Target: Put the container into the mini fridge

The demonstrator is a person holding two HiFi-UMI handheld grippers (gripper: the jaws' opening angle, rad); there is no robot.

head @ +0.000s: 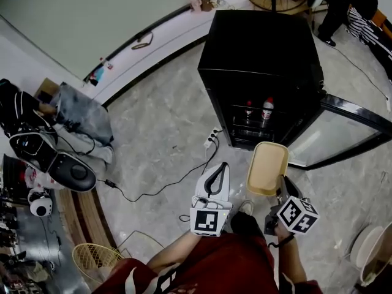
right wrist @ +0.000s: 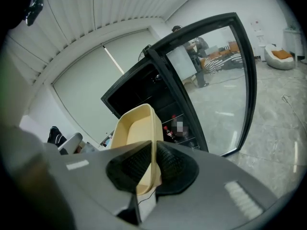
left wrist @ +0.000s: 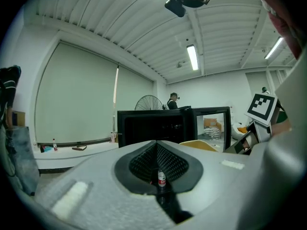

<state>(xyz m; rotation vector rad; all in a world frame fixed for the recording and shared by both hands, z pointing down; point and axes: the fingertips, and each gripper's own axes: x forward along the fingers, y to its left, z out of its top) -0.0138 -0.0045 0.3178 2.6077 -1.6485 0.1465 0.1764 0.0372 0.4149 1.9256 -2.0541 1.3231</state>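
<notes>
A: Where's the container point(head: 267, 168)?
B: Pinched by its wall in the right gripper point(right wrist: 154, 163) — it sticks out ahead, toward the open fridge point(head: 257, 60).
A: Left gripper point(left wrist: 157, 166)?
B: Pressed together, empty — just beside the right.

Grey stone floor point(head: 159, 121) had a white power strip point(head: 212, 138) with a black cable point(head: 153, 192) snaking off it. A wicker basket point(head: 95, 259) sat nearby and grey jeans point(head: 82, 112) lay crumpled by the wall, with a fan point(left wrist: 149, 102) further back.

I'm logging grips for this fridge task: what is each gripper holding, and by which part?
The right gripper clamps the beige container by the thin wall at its near end. The left gripper is shut and holds nothing.
</notes>
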